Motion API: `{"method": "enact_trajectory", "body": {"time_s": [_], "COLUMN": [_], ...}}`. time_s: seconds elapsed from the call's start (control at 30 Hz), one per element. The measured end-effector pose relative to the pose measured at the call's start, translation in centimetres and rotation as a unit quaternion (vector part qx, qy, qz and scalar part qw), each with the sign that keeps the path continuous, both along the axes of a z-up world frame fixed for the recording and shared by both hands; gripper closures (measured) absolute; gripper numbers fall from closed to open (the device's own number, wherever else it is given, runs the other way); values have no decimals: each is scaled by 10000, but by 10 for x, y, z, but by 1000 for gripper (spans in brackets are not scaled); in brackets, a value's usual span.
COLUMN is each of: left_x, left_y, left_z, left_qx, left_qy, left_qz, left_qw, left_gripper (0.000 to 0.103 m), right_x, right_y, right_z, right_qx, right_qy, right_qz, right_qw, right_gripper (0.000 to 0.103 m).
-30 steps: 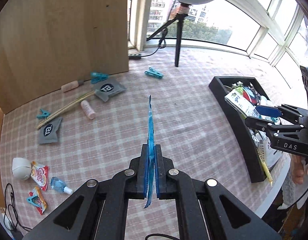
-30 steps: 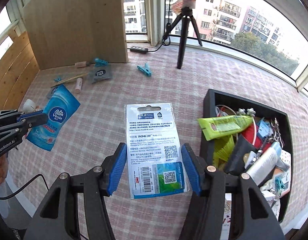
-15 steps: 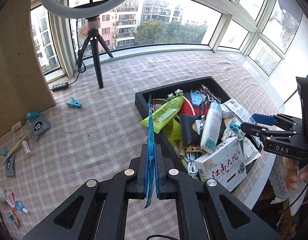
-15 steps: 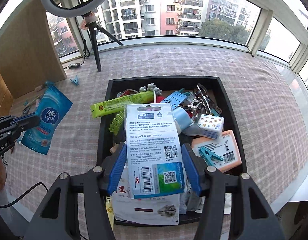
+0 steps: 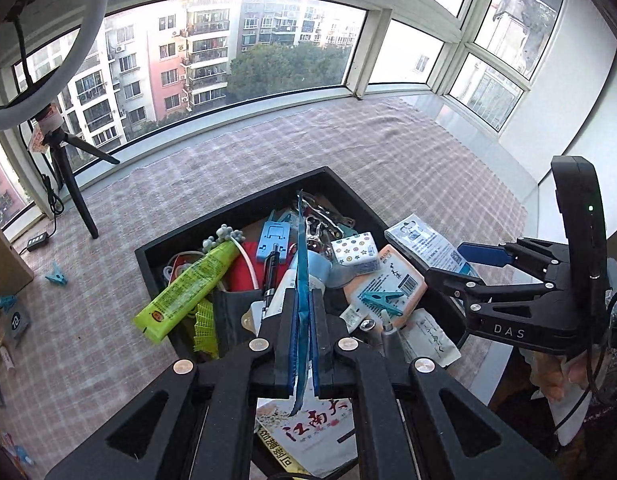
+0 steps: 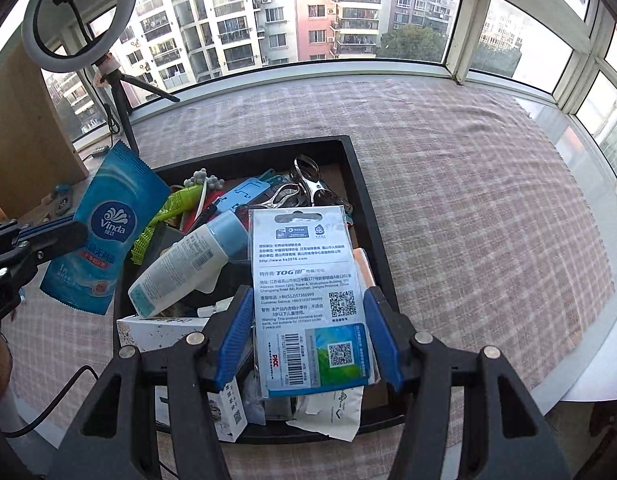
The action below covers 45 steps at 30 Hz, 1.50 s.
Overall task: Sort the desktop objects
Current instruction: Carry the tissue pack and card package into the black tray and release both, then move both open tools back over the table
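The tablecloth (image 6: 468, 184) is a pink-and-white check; the tray (image 6: 372, 216) on it is black. The Vinda wet-wipe packet (image 6: 104, 236) is bright blue with a white logo and a red band. The carded pack (image 6: 308, 292) is white with black print and a green-blue corner. A tube (image 5: 188, 288) is lime green

Both tools are matte black plastic with angular arms and round silver screws at the joints. The left gripper (image 5: 304, 344) and right gripper (image 6: 308, 344) each carry 2 fingers faced with ribbed blue pads (image 6: 232, 340). White "DAS" lettering marks the right one, beside a green light, black cables and bare skin.
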<state>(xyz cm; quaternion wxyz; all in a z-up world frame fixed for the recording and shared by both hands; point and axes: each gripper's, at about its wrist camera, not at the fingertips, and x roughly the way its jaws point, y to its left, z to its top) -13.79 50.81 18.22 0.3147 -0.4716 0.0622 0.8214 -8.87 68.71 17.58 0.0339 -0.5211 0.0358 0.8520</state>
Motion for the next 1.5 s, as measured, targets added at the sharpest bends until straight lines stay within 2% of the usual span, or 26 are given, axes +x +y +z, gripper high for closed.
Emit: {"method": "enact_trajectory", "body": {"time_s": [0.07,0.1,0.17,0.2,0.47,0.7,1.03,1.23,1.5], "left_x": [2,2,3,3,0,3,16,33,55], "left_y": [14,20,25,25,11,-31,-139,-220,-314], "left_z": [-1,-1,0,1,1,-11,-29,-41,-43], "left_qx": [-5,-36,-42,-40,-145,-300,-482,-534,-618], "left_qy": [-80,-98,-19,0,40,-10,-109,-247,-159], "left_qz": [-124,-116,-46,-22,221,522,1334,1939,2537], "left_qw": [9999,9999,10000,10000,9996,9982,9898,9792,9652], "left_gripper": [94,76,57,60,60,60,59,58,56], "right_x": [-1,-1,-1,-1,-4,-8,-16,-15,-9], "right_y": [3,4,5,6,2,-29,-119,-189,-276], "right_z": [0,0,3,4,7,7,-1,-10,-21], "right_qx": [-72,-78,-84,-108,-151,-145,-211,-255,-423], "right_qy": [-37,-43,25,47,99,110,45,31,-18], "right_qz": [93,99,104,117,182,402,894,1243,1554], "right_qw": [9999,9999,9999,9999,9997,9990,9958,9919,9870], "right_gripper": [45,45,44,44,44,44,44,44,44]}}
